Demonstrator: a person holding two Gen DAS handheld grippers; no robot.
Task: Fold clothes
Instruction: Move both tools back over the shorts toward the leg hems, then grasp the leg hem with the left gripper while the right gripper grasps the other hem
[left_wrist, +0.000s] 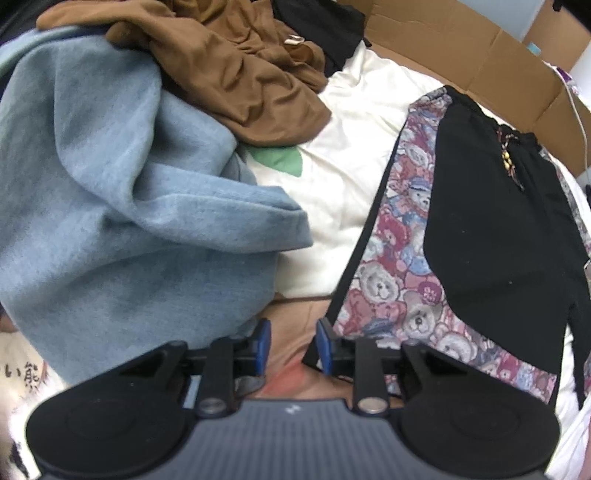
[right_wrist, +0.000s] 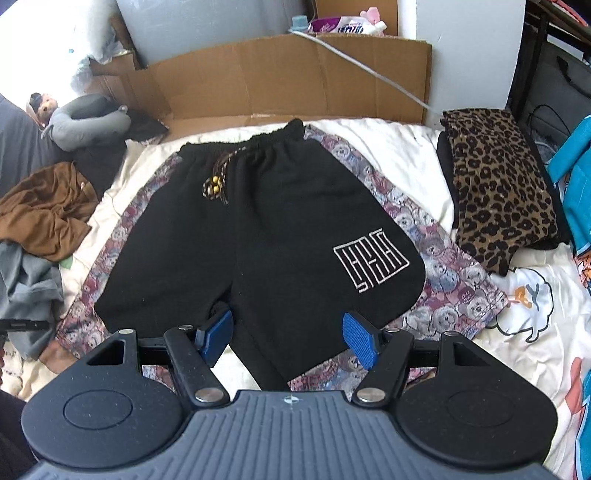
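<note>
Here we list a pair of black drawstring shorts with teddy-bear print side panels (right_wrist: 280, 221), spread flat, waistband away from us, on a cream bedsheet (right_wrist: 413, 147); a white maze-like emblem (right_wrist: 370, 260) marks one leg. We hold the right gripper (right_wrist: 291, 338) just above the leg hems, its blue-padded fingers (right_wrist: 360, 339) spread wide with nothing between them. We keep the left gripper (left_wrist: 291, 345) low near the left hem of the shorts, jaws parted by a narrow gap and gripping nothing we can see. Beside it lies a crumpled light-blue denim garment (left_wrist: 122, 206), with a rumpled brown garment (left_wrist: 236, 74) beyond. A folded leopard-print garment (right_wrist: 502, 188) sits right of the shorts. Flattened brown cardboard (right_wrist: 288, 81) lines the far edge.
</note>
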